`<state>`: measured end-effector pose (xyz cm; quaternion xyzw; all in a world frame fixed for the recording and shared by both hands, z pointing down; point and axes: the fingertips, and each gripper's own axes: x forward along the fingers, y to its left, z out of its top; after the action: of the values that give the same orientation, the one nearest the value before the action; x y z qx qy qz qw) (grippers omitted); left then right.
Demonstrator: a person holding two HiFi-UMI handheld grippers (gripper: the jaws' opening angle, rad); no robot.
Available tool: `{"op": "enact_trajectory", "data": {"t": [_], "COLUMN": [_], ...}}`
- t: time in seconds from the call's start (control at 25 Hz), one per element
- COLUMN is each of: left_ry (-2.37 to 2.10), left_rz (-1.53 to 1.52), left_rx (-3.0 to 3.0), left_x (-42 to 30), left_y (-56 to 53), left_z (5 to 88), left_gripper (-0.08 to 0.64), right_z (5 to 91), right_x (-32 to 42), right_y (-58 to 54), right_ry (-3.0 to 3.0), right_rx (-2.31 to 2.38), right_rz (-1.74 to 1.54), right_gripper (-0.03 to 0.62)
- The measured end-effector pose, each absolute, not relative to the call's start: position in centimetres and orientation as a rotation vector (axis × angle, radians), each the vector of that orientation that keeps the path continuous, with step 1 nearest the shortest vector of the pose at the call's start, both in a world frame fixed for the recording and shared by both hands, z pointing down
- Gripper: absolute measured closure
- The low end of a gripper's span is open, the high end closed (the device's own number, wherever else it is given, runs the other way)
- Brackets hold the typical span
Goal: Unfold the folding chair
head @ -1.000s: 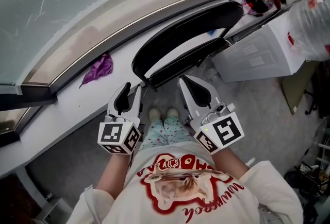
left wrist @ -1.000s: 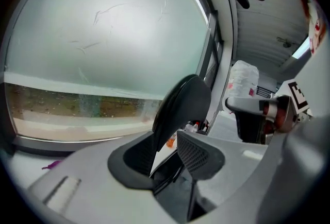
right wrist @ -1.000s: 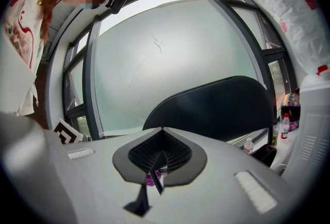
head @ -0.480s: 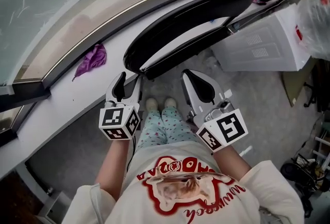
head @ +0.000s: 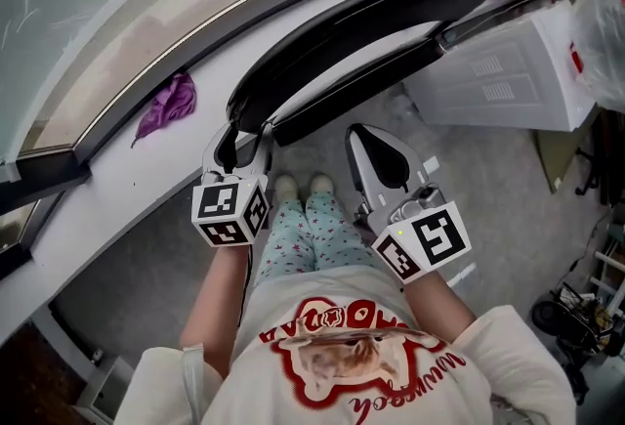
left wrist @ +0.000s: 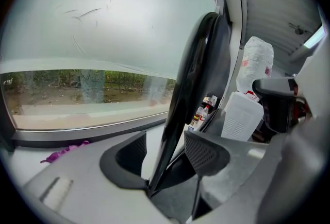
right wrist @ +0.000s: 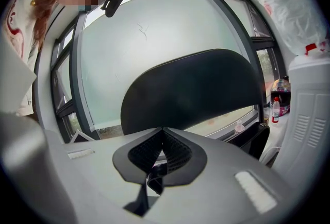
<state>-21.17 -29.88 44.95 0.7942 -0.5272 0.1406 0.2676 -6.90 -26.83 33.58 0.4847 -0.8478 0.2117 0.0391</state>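
The folding chair [head: 371,27] was still folded flat, standing on the floor [head: 488,198] and, as it seemed, leaning against the white window ledge [head: 127,179], just in front of the person's feet [head: 301,187]. I think it was parked there only to keep it out of the way, and the task had hardly begun. The left gripper [head: 244,142] had its jaws wide apart around the thin near edge of the chair. The edge stood between the pads, but they did not press on it yet. Probably this side was chosen so that one part could be held firm while the other part swings out. The right gripper [head: 371,142] had its jaws fully together with nothing in them, and it hung near the lower end of the chair without touching it. Such a closed tip would serve better for pushing than for grasping. The head view gave the whole arrangement, with a purple cloth [head: 164,106] on the ledge and a white box [head: 508,81] at the right, but it hid the gap at the left pads. The left gripper view showed this gap on both sides of the edge, and also some bottles [left wrist: 203,112] behind the chair. The right gripper view showed the broad black back of the chair in front of the window [right wrist: 154,27].
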Motion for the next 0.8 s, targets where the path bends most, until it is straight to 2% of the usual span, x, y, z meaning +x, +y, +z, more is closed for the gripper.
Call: {"op": "enact_trajectory", "data": {"t": [0.28,0.4,0.48,0.8], "left_ry": [-1.423,-1.396,-1.405,-1.399], "left_rz": [0.382,0.412,0.449,0.490], "left_rx": [2.158,2.176,2.185,2.213], "left_x": [-21.0,-20.4,-20.2,-19.9], "left_y": [-31.0,-31.3,-31.4,-31.4], "left_z": [45.7,46.0,46.2,46.2], "left_gripper": [0.345,0.420,0.439,0.446], "right_z": [34.7,35.9,37.5,42.2], "right_x": [-6.6,-6.2,-5.7,-3.5], "right_y": [-27.0,-27.4,-27.5,-27.7], "right_ry": [-2.567,-2.536,-2.498,-2.285], "right_rx": [1.507,1.524,1.543,1.663], "right_rz": [0.667,0.687,0.770,0.977], "right_gripper": [0.569,0.569,0.570,0.562]}}
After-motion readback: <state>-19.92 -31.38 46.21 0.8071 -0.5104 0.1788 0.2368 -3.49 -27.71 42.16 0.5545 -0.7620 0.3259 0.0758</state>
